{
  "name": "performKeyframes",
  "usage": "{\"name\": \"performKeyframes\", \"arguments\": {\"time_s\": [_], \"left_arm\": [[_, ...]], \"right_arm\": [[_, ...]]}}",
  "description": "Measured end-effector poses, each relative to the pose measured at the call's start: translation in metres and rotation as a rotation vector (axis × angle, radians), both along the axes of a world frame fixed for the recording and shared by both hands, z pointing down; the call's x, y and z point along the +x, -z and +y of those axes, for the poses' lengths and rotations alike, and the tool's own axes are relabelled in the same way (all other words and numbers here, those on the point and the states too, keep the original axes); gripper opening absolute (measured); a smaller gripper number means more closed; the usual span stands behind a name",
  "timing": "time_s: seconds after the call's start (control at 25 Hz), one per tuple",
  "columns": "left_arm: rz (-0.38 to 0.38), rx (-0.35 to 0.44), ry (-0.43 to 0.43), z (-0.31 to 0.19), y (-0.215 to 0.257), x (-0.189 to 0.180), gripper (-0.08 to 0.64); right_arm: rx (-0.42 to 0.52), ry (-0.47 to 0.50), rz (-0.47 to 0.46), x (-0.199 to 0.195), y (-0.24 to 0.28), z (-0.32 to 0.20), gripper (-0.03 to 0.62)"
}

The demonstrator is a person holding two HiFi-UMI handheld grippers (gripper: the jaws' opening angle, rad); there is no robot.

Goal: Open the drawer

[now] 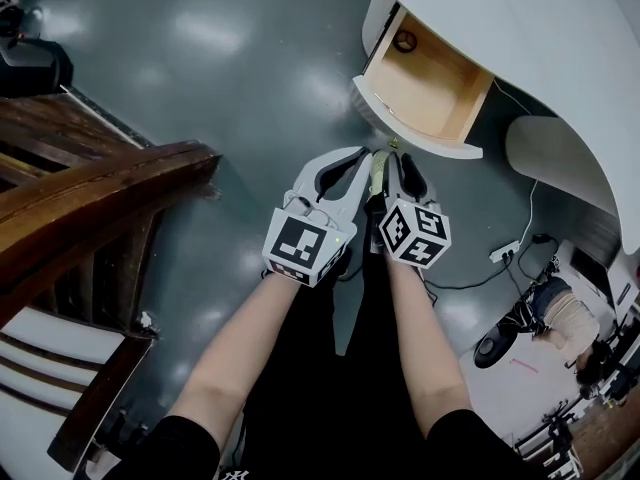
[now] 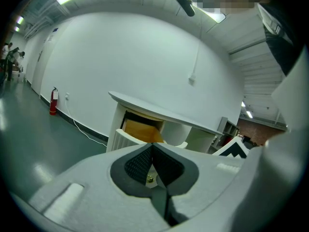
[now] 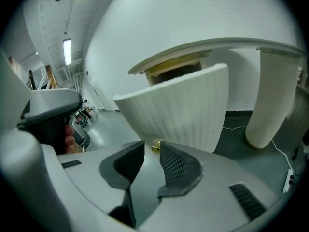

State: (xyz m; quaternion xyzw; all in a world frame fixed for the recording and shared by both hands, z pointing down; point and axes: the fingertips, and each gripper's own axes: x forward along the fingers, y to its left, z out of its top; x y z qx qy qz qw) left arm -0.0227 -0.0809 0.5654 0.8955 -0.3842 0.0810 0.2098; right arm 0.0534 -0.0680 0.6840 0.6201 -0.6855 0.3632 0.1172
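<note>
Facing the pulled-out white ribbed-front wooden drawer (image 3: 178, 105), right tongs (image 3: 152, 144) gape released at its small brass knob (image 3: 155, 147); left tongs (image 2: 152, 146) clenched empty.

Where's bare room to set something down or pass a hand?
Free: drawer bottom, bar a dark ring in its back corner; floor between wooden furniture and drawer. Crowded: cables at right; left tongs, right tongs by drawer front.

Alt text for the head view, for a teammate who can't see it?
A wood-lined drawer stands pulled out from a white curved desk. Just short of its front, the left hand-held gripper and right hand-held gripper hang side by side above a grey floor; dark wooden furniture sits at left.
</note>
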Motion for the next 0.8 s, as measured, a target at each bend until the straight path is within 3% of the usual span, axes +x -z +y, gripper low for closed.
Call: {"name": "performKeyframes", "arguments": {"time_s": [0.4, 0.8], "left_arm": [[0.002, 0.005, -0.034, 0.003, 0.081, 0.009, 0.009], [0.018, 0.059, -0.022, -0.001, 0.182, 0.003, 0.009]], "right_arm": [[0.122, 0.105, 0.004, -0.01, 0.125, 0.002, 0.031], [0.325, 0.191, -0.001, -0.025, 0.272, -0.013, 0.017]]}}
